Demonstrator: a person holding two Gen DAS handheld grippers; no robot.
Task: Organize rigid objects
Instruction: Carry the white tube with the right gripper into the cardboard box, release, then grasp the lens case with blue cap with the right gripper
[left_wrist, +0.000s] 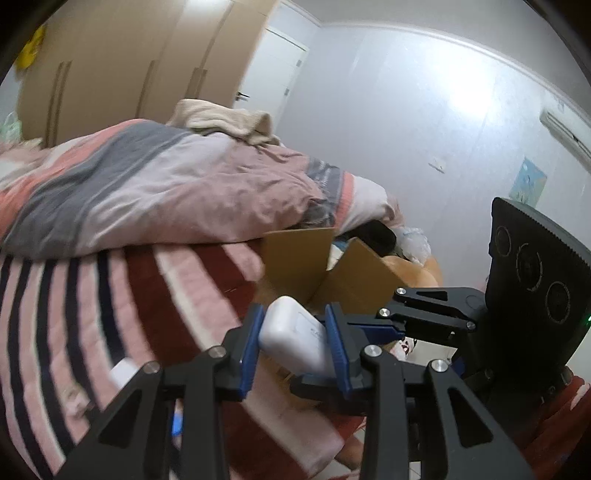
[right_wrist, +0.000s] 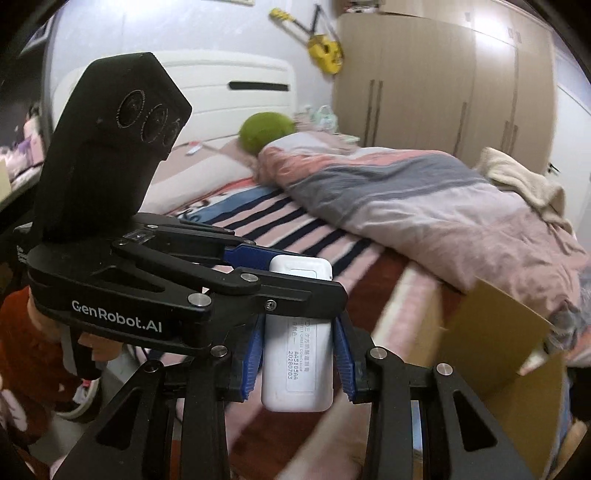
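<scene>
White plastic case (right_wrist: 297, 363), rounded corners, printed label on its face: both grippers grip it at once. The right gripper (right_wrist: 299, 360) has its blue pads (right_wrist: 253, 363) pressed on the case's two long sides, jaws narrow, clamped on the near end. The left gripper (right_wrist: 275, 266) reaches in from the left and crosses over the top, its jaws closed on the far end of the same case (left_wrist: 293, 338). In the left wrist view the case sits tilted between that gripper's (left_wrist: 295, 341) blue pads (left_wrist: 336, 343), and the right gripper's black body (left_wrist: 436, 310) comes in from the right.

The case is held in the air above the edge of the bed (right_wrist: 280, 229), touching neither bedding nor box. An open cardboard box (left_wrist: 314, 266) stands just beside the bed, beyond and below the case; its flaps (right_wrist: 495, 328) stand up.

On the bed: a striped blanket (left_wrist: 74, 314) in pink, dark red and navy, a crumpled pink-and-grey duvet (left_wrist: 166, 184), a beige towel (left_wrist: 225, 118) on top of it, and a green round cushion (right_wrist: 264, 131) near the headboard. A wardrobe (right_wrist: 443, 85) lines the far wall. A red sleeve (right_wrist: 22, 350) shows at lower left.
</scene>
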